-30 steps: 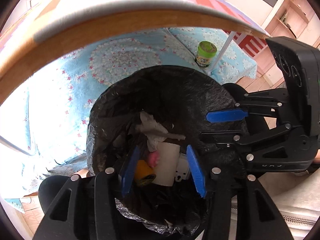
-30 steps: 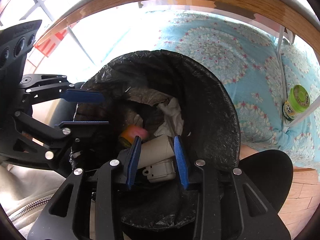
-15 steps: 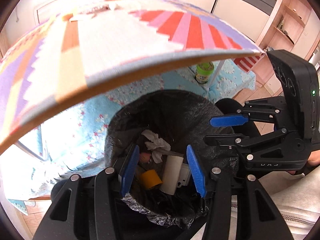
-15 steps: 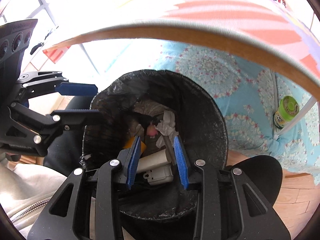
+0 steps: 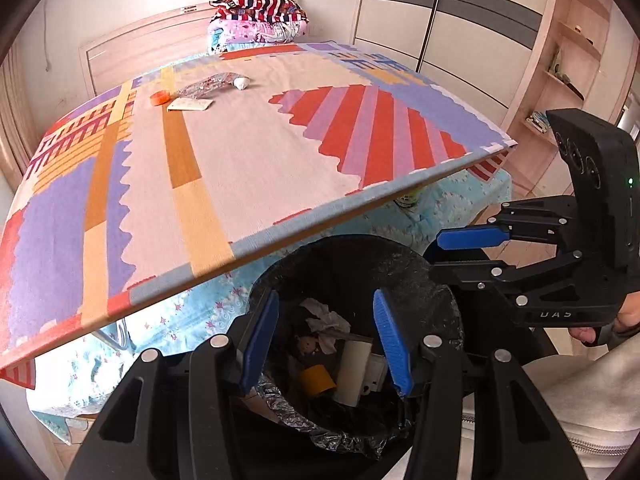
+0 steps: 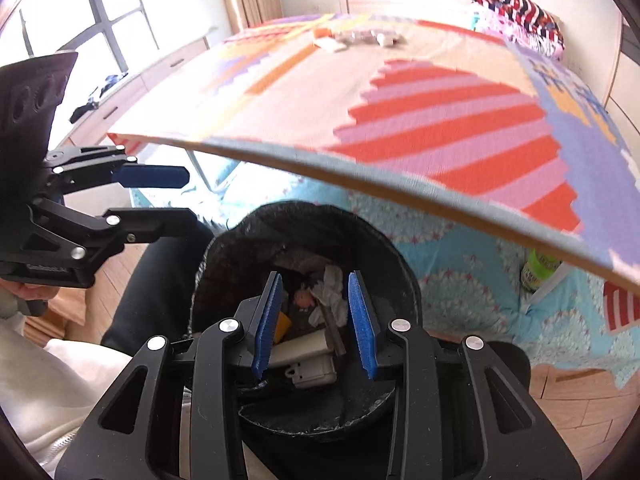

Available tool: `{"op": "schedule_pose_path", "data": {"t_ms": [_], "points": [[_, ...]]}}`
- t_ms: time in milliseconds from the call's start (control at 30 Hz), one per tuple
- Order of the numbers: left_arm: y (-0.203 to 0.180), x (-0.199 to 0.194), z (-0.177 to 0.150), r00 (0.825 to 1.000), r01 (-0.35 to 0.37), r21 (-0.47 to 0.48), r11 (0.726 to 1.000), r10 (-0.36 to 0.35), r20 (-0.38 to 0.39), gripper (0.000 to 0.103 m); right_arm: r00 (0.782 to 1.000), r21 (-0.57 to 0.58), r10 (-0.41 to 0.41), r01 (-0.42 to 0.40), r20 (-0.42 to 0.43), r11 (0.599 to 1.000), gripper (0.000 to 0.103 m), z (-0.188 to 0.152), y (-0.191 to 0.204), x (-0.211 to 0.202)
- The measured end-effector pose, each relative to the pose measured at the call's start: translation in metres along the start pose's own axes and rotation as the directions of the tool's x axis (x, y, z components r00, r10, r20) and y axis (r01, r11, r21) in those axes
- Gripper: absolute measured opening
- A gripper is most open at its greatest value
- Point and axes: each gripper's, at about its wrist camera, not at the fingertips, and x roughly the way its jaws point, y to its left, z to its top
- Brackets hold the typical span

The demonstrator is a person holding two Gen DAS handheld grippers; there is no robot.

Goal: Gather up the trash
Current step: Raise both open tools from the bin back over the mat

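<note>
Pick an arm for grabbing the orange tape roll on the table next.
Left, probably. Both grippers, left and right, are open, empty, over the bin. The tape roll lies at the far left of the table, the left's side.

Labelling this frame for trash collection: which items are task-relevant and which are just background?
Job:
- trash bin with black liner, already holding scraps
- orange tape roll, white card, clear wrapper and white lump on the table
- left gripper and right gripper, both open and empty

Background:
- folded blankets
- green-lidded jar under the table
- wardrobe
</note>
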Motion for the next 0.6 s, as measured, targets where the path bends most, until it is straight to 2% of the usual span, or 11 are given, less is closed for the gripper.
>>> {"op": "schedule_pose_path", "data": {"t_ms": [167,267,400,500,600], "points": [[0.001,-0.022,0.014,0.998,-0.01,0.014,1.0,0.009,0.059,0.048,0.999,-0.017,-0.001,0.002,0.052,1.0,0.034,0.017,-0.001,-0.017],[0.007,-0.032,0.025,0.996,0.016,-0.013,1.0,-0.014,0.091,0.048,0.997,-0.012,0.008,-0.007,0.076,1.0,0.034,0.026,-0.002,-0.022],[0.015,-0.038,0.037,0.994,-0.014,-0.017,1.0,0.016,0.109,0.048,0.995,-0.02,0.013,-0.011,0.095,1.0,0.034,0.037,-0.003,-0.025],[0.019,-0.039,0.043,0.992,-0.027,-0.02,0.999,0.029,0.119,0.057,0.994,-0.023,0.016,-0.013,0.106,1.0,0.034,0.046,-0.005,-0.026],[0.024,-0.036,0.049,0.992,-0.031,-0.02,0.999,0.033,0.121,0.058,0.993,-0.023,0.02,-0.017,0.118,1.0,0.034,0.053,-0.006,-0.025]]}}
